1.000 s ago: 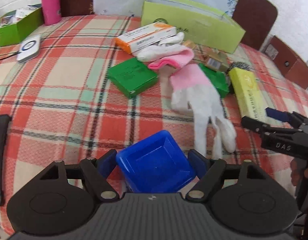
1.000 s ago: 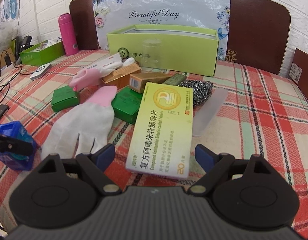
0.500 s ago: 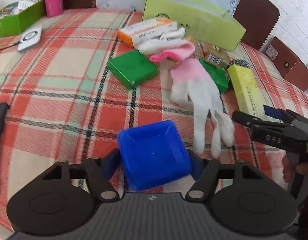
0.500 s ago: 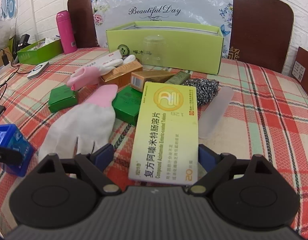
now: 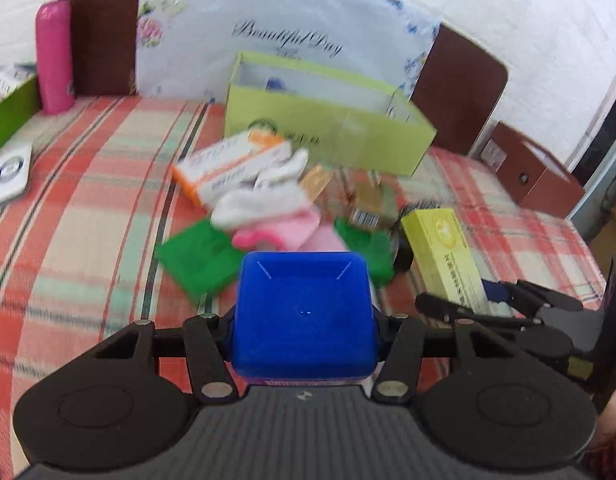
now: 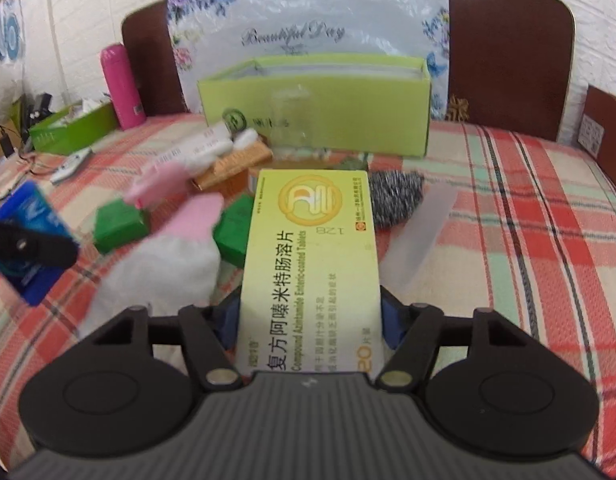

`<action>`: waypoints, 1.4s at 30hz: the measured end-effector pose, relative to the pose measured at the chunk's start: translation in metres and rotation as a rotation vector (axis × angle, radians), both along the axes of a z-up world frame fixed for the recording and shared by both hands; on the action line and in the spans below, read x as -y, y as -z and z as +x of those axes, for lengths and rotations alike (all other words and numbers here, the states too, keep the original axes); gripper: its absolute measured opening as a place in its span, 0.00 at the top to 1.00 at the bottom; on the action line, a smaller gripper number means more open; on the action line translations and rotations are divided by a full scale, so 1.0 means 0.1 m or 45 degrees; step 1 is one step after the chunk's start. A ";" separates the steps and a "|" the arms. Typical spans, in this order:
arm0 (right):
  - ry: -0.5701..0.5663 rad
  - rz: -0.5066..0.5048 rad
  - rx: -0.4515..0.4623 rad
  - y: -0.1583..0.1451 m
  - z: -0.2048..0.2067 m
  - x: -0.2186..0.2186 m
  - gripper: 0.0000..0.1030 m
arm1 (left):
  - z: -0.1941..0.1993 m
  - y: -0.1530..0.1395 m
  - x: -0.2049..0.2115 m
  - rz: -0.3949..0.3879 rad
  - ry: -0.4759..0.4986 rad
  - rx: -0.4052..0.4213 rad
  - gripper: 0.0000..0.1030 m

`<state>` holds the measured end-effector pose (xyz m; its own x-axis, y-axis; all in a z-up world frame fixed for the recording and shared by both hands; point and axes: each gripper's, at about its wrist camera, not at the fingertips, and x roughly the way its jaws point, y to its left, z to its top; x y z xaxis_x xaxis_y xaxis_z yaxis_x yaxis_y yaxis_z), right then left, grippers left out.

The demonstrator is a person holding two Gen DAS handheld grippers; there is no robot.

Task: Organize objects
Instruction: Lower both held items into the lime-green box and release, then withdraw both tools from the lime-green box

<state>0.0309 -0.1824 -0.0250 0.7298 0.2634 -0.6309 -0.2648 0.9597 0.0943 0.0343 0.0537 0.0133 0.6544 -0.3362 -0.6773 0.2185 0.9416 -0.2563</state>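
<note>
My left gripper [image 5: 304, 336] is closing its jaws, and the pads press the sides of a blue square box [image 5: 304, 300] held above the checked cloth. The same blue box [image 6: 28, 216] shows at the left edge of the right wrist view. My right gripper [image 6: 308, 328] is closing too, its pads against the long sides of a yellow medicine box [image 6: 311, 240] that points away from me. In the left wrist view that gripper [image 5: 487, 300] sits at the near end of the yellow box [image 5: 443, 248].
An open lime-green carton [image 6: 315, 100] stands at the back. Before it lie pink-and-white gloves [image 6: 168, 256], two green boxes [image 6: 118, 224], an orange-white box [image 5: 232, 160], a steel scourer [image 6: 395, 196] and a clear plastic strip [image 6: 423, 228]. A pink bottle [image 5: 54, 60] stands far left.
The left gripper closed on the blue box and raised it off the cloth. The right gripper slid forward along the yellow box and its jaws closed in on the box's sides.
</note>
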 end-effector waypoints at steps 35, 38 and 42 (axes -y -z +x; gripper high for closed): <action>0.013 -0.179 0.227 -0.10 2.68 -0.02 0.09 | 2.83 -0.27 0.78 -0.121 -0.055 0.178 0.21; -0.004 -0.247 0.290 -0.08 2.60 -0.05 0.05 | 2.80 -0.26 0.70 -0.121 -0.056 0.190 0.21; 0.031 -0.275 0.380 -0.21 2.40 -0.02 0.00 | 2.69 -0.38 0.57 -0.153 -0.102 0.196 0.21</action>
<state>0.2710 -0.1806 -0.0042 0.8945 0.1274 -0.4285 -0.2268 0.9554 -0.1893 0.3030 -0.0033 0.0509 0.7749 -0.3510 -0.5257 0.1891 0.9223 -0.3371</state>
